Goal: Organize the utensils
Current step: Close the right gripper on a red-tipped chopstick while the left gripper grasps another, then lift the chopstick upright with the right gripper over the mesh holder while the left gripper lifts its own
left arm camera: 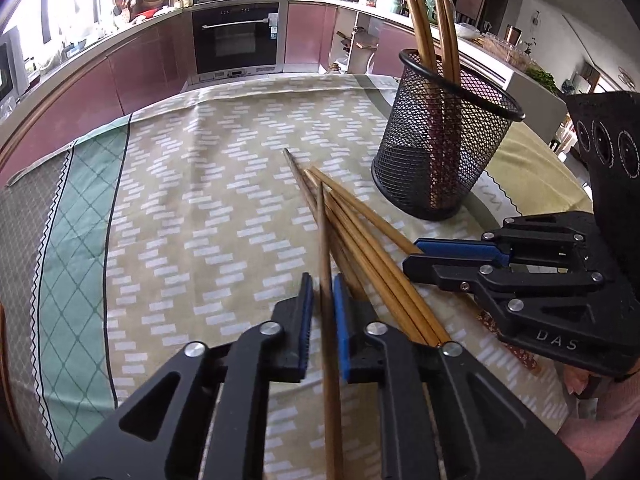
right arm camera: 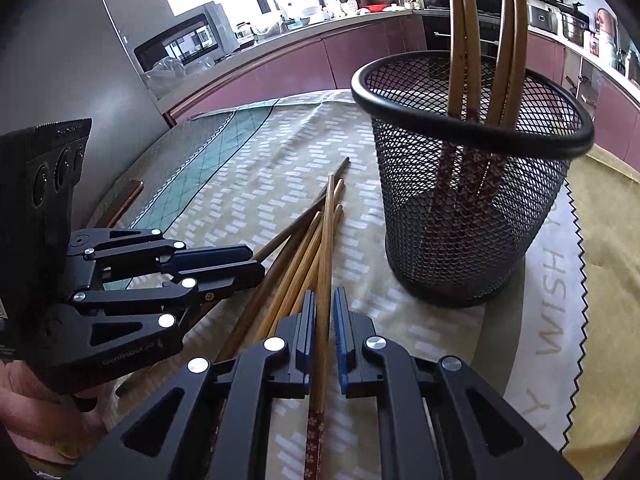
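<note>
Several bamboo chopsticks [left arm camera: 360, 232] lie fanned out on the patterned tablecloth [left arm camera: 180, 220]. In the left wrist view my left gripper [left arm camera: 323, 280] is shut on one chopstick [left arm camera: 325, 240] that runs between its blue pads and points away. My right gripper [right arm camera: 323, 294] is shut on another chopstick [right arm camera: 327, 240], whose floral end shows below the jaws. The loose pile [right arm camera: 296, 256] lies just to its left. A black mesh cup [left arm camera: 440, 140] stands upright to the right of the pile and holds several chopsticks [left arm camera: 420, 20]. Each gripper shows in the other's view: the right [left arm camera: 410, 260], the left [right arm camera: 256, 260].
The mesh cup [right arm camera: 460, 220] stands on a round mat with lettering [right arm camera: 552, 320]. Kitchen cabinets and an oven [left arm camera: 236, 40] run behind the table. A pink sleeve [left arm camera: 600, 420] shows at the lower right. Bare cloth stretches to the left of the pile.
</note>
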Demonstrator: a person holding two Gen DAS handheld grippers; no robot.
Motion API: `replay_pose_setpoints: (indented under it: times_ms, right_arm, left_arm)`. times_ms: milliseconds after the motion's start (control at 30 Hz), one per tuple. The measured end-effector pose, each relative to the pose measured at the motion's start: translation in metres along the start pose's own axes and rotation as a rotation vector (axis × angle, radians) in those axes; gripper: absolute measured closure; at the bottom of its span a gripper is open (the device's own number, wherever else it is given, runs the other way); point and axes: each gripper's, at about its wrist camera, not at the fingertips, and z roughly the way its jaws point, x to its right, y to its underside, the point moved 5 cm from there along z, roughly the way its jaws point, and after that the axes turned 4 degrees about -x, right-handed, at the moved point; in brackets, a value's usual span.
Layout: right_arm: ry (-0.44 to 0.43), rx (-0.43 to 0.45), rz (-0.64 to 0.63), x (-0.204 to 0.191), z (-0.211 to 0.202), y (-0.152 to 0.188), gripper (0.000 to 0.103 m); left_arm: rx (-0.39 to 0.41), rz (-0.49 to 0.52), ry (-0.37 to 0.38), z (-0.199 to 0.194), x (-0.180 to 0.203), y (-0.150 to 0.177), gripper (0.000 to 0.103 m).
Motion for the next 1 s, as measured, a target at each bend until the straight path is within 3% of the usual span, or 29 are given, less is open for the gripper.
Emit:
replay_pose_setpoints:
  times_ms: [567,1000]
  right_arm:
    - [-0.059,0.083,0.032,0.004,-0.035,0.005,0.097]
    - [-0.117,0.196,0.051,0.008,-0.084,0.002,0.097]
  left_arm:
    - [0.064,-0.025,0.055,-0.032,-0.001,-0.001,0.096]
    - [0.148,-0.032,0.177,-0.078,0.002,-0.009,0.096]
